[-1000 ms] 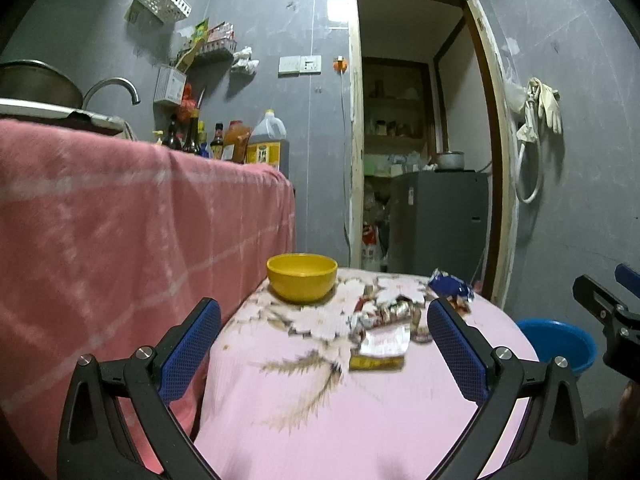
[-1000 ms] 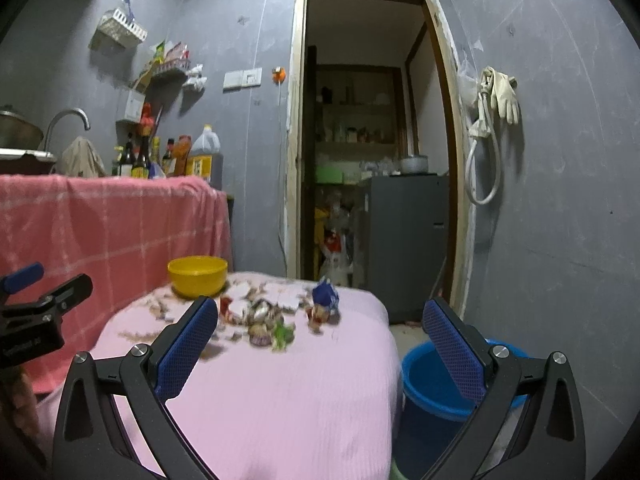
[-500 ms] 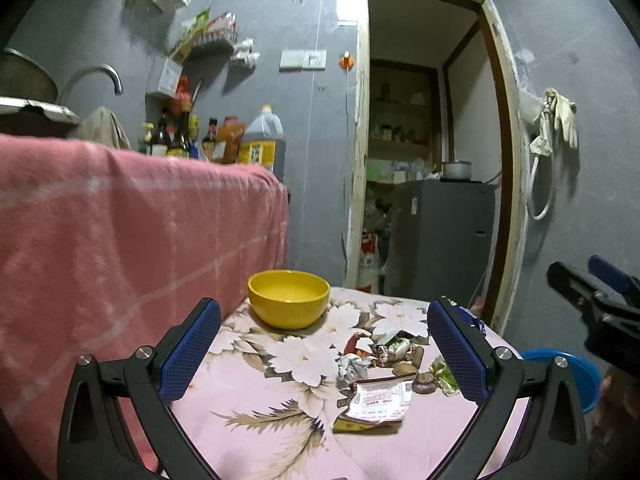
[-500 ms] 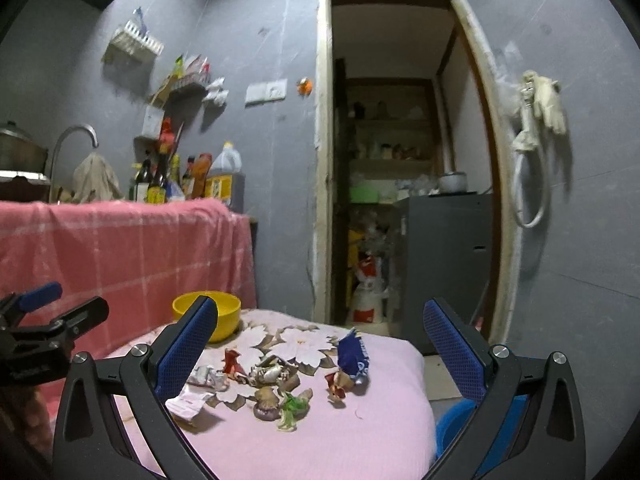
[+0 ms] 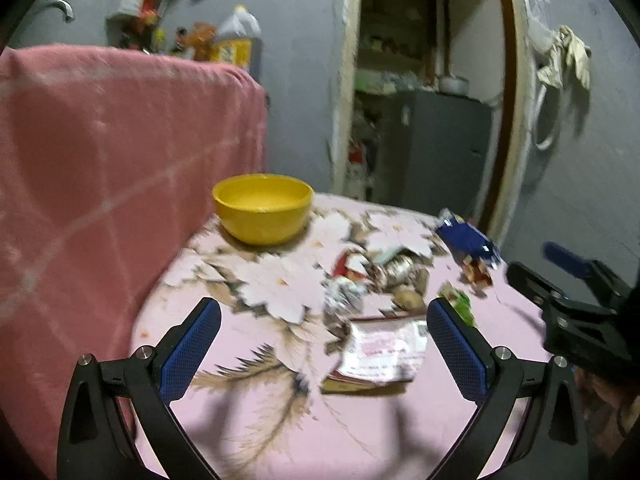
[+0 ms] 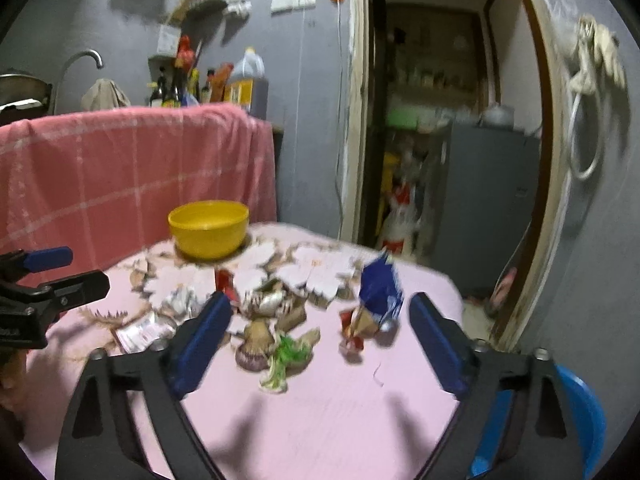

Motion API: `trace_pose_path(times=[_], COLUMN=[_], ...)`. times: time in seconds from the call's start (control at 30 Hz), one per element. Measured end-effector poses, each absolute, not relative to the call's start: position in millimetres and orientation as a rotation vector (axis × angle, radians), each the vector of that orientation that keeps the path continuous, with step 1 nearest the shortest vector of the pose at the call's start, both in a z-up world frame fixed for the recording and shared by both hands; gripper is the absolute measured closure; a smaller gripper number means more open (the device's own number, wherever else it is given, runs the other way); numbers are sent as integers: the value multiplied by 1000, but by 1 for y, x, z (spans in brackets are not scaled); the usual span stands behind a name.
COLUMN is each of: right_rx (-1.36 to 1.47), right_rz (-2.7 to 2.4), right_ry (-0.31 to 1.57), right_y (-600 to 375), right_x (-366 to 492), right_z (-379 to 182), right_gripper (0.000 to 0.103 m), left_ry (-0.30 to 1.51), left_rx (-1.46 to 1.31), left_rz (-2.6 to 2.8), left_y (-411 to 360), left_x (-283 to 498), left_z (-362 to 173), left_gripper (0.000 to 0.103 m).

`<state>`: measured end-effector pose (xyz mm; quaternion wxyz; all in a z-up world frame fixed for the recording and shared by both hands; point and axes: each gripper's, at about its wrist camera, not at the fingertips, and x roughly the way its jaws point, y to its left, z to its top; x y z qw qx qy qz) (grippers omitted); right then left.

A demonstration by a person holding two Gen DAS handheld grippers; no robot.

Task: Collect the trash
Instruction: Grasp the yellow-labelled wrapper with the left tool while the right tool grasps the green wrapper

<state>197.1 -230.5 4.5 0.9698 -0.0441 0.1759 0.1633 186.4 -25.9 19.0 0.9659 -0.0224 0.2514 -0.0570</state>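
A heap of trash lies on the pink flowered table (image 5: 256, 432): a flat white-and-red packet (image 5: 384, 350), a blue wrapper (image 5: 468, 240), foil scraps (image 5: 344, 300) and a green scrap (image 5: 460, 304). My left gripper (image 5: 324, 344) hovers open over the table's near side, the packet just ahead of it. The right wrist view shows the blue wrapper (image 6: 380, 292), a brown shell (image 6: 256, 340), the green scrap (image 6: 288, 354) and the packet (image 6: 144, 330). My right gripper (image 6: 320, 340) is above the near edge, its jaws closing with nothing pressed between the pads.
A yellow bowl (image 5: 262, 208) stands at the table's far left. A pink checked cloth (image 5: 100, 180) covers the counter on the left. On the floor to the table's right sits a blue bucket (image 6: 580, 412). Behind is an open doorway (image 6: 448, 120) with a grey cabinet.
Both grippers have moved forward and tipped down toward the table, so the trash looks nearer. The right gripper's jaws stand narrower than before.
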Motion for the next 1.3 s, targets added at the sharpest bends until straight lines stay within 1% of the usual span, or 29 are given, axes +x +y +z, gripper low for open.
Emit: trace_pose_path(times=[0.03,0.07,0.13,0.23,0.3,0.43,0.57,0.6,0.63,0.7,0.73,0.77,0.8,0.83,0.93,0.97,1.0,1.03,1.07,1.2,1.23,1.27,1.3], right_rx=[-83,-70,-51,-26,-27,-58,-25,-21,-14,-4,0,12,21,30,46,52,53,55,55,45,44,42,40], right_rz=[340,360,381,421,444,447,463,466,470,477,481,486,488,490,495,499,500,503,503,503,501,495,489], right_ry=[384,427,471,536,571,629,689,696,706,725,732,736,738,740,749,751,750,742,733,671,659,639,615], right_y=[-231,-231,-231,-230,-226,-216,-213,-213,-212,-211,-212,-213,-214,-215,-217,-218,-218,-218,-219,-221,-222,-223,-226], right_x=[201,207,212,220,224,235,250,251,253,256,256,257,257,257,257,256,256,254,252,241,239,236,233], right_z=[2,-3,-8,-16,-19,-27,-35,-36,-38,-41,-43,-44,-44,-44,-46,-46,-46,-45,-44,-35,-33,-31,-27], right_gripper=[26,28,34,38,41,50,54,56,61,67,69,70,76,82,84,86,87,88,88,88,88,88,88], left_ry=[527,550,600,676,723,781,806,810,813,810,810,810,809,808,804,802,798,794,788,782,781,777,770], left_rx=[-45,-43,-42,-58,-80,-113,-106,-106,-111,-127,-131,-136,-145,-150,-159,-166,-175,-182,-190,-183,-182,-184,-185], left_rz=[-134,-149,-167,-191,-213,-276,-313,-318,-326,-338,-341,-347,-358,-363,-356,-356,-352,-353,-353,-334,-331,-333,-331], left_y=[-27,-29,-32,-32,-31,-31,-34,-35,-36,-35,-35,-35,-35,-34,-34,-34,-33,-32,-31,-32,-33,-34,-34], left_x=[189,192,199,209,215,221,225,226,228,228,229,230,229,230,229,228,227,226,224,219,218,216,215], left_z=[18,15,9,0,-5,-11,-13,-13,-14,-13,-13,-13,-13,-13,-11,-11,-10,-9,-7,-4,-3,-3,-1], left_gripper=[2,3,7,16,25,31,34,38,40,46,48,52,59,59,62,65,70,71,73,74,76,83,83])
